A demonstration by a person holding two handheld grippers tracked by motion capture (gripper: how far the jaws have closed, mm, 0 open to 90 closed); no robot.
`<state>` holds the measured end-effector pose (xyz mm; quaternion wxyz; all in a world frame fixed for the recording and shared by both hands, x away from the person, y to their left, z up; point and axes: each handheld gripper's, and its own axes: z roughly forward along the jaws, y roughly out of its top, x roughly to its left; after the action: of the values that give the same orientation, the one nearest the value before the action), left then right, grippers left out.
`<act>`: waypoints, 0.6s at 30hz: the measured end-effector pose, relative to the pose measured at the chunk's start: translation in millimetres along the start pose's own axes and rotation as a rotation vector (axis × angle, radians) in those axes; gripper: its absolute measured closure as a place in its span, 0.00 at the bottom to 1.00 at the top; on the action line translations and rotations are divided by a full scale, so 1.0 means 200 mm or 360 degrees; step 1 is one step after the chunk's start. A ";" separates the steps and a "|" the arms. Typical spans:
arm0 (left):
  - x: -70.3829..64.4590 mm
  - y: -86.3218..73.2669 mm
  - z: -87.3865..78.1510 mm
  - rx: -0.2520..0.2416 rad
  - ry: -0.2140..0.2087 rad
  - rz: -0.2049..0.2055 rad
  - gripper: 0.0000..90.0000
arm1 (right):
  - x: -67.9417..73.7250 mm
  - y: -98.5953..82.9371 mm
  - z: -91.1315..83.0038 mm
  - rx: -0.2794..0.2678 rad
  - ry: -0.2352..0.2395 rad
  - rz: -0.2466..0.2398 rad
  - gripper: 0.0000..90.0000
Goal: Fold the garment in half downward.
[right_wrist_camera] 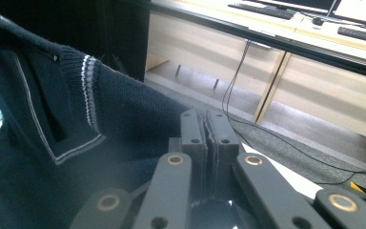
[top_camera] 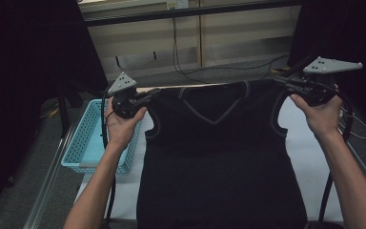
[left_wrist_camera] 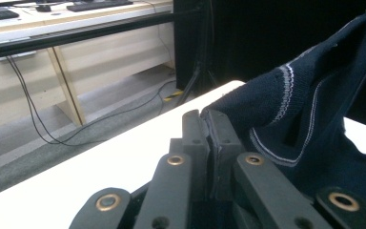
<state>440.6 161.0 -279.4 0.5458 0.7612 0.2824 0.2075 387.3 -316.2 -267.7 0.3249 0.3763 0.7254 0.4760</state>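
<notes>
At the far left of the high view a light blue basket (top_camera: 88, 143) sits on the edge of the white table (top_camera: 310, 157), just beside the person's left forearm. Next comes the left gripper (top_camera: 145, 97), its jaws pressed together on the left shoulder of a dark sleeveless knitted vest (top_camera: 219, 162); the left gripper view confirms it, with a fold of navy knit pinched between the two black jaws and the striped trim of the V-neck (left_wrist_camera: 286, 86) running off behind. The vest hangs spread between the two hands, front facing the person, neckline (top_camera: 213, 107) centred, its upper part lifted off the table while the lower body drapes down over the white surface toward the near edge. On the right, the right gripper (top_camera: 286, 82) is clamped shut on the other shoulder, and its own view shows the jaws closed on the knit (the cloth between them is thin, but the fabric plainly runs into the gap). Judging by this, the pick-up and spreading are done: both shoulders are held and the garment is open and fairly straight. What seems left is laying it flat and folding it, and perhaps putting it in the basket, though that is only a guess.
</notes>
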 end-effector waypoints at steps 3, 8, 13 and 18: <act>-0.01 -0.03 -0.02 0.0013 -0.0016 -0.0009 0.97 | 0.03 -0.01 -0.04 0.0014 0.0012 -0.0021 0.98; -0.04 -0.07 -0.06 0.0029 -0.0038 0.0012 0.97 | 0.09 -0.04 -0.10 0.0025 0.0034 -0.0052 0.98; -0.07 -0.10 -0.10 0.0052 -0.0053 0.0026 0.97 | 0.14 -0.08 -0.15 0.0009 0.0057 -0.0042 0.98; -0.11 -0.15 -0.13 0.0086 -0.0071 0.0044 0.97 | 0.18 -0.13 -0.21 0.0023 0.0078 -0.0059 0.98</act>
<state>401.9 173.0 -299.0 0.5283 0.7839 0.2651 0.1901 328.7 -310.8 -282.1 0.3130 0.3532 0.7435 0.4738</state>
